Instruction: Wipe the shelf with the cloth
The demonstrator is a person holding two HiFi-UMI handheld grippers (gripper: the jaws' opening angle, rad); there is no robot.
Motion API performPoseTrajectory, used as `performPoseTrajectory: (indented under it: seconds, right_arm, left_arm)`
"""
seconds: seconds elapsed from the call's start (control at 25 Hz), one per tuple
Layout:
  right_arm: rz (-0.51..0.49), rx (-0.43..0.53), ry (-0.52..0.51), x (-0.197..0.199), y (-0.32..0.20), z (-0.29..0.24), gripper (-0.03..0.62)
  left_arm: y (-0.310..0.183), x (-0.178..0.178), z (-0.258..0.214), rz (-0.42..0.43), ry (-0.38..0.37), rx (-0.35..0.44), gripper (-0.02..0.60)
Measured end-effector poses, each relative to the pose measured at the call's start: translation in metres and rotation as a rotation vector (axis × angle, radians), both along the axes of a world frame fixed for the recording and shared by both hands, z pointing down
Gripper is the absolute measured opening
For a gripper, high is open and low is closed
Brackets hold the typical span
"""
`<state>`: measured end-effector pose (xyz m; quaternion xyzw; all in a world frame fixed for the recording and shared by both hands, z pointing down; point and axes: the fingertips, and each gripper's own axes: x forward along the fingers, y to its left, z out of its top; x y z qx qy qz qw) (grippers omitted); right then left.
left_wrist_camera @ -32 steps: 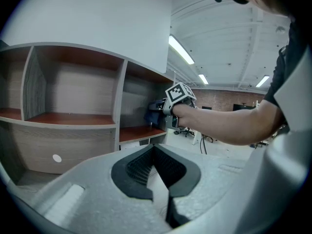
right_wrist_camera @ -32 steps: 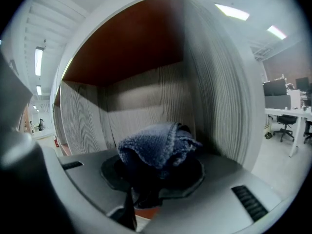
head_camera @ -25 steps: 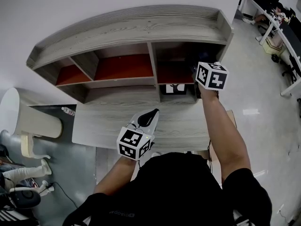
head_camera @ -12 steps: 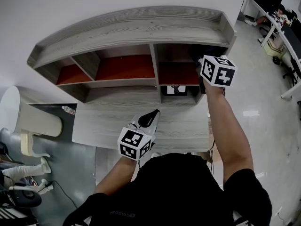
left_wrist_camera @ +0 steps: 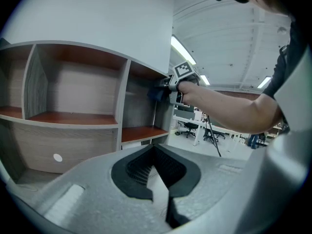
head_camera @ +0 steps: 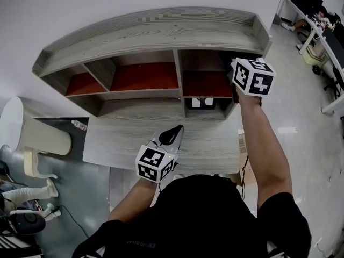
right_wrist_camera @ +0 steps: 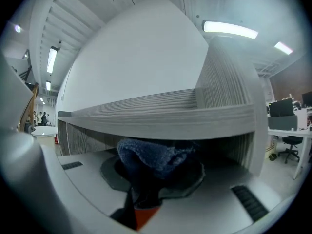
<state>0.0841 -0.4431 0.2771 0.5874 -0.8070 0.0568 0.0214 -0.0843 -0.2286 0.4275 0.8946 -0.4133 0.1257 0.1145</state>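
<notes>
The right tool (right_wrist_camera: 146, 182) was clenched on the dark blue cloth (right_wrist_camera: 155, 159), which bunched up at the tool's tips. Tool and cloth were inside the right-hand box of the grey shelf (head_camera: 156, 31), just under its top board. The left tool (left_wrist_camera: 155, 152) was squeezed together on nothing, low over the bench (head_camera: 115, 138).

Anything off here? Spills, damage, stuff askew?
Nothing stands out. The shelf looks intact, the right gripper is shut on the cloth at the upper right compartment, and the left gripper hangs shut and empty over the desk.
</notes>
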Motion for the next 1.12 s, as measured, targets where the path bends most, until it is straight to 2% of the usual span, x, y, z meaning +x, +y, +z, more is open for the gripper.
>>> performPoseTrajectory:
  seconds: [0.48,1.12]
  right_arm:
    - [0.000,-0.008,0.021,-0.006,-0.001,0.005,0.103]
    - [-0.091,0.013,0.086,-0.075,-0.002,0.004,0.103]
  left_arm:
    - [-0.001,-0.004,-0.001,-0.009,0.005,0.003,0.009]
    - [0.002,-0.023,0.001,-0.040,0.008,-0.003,0.009]
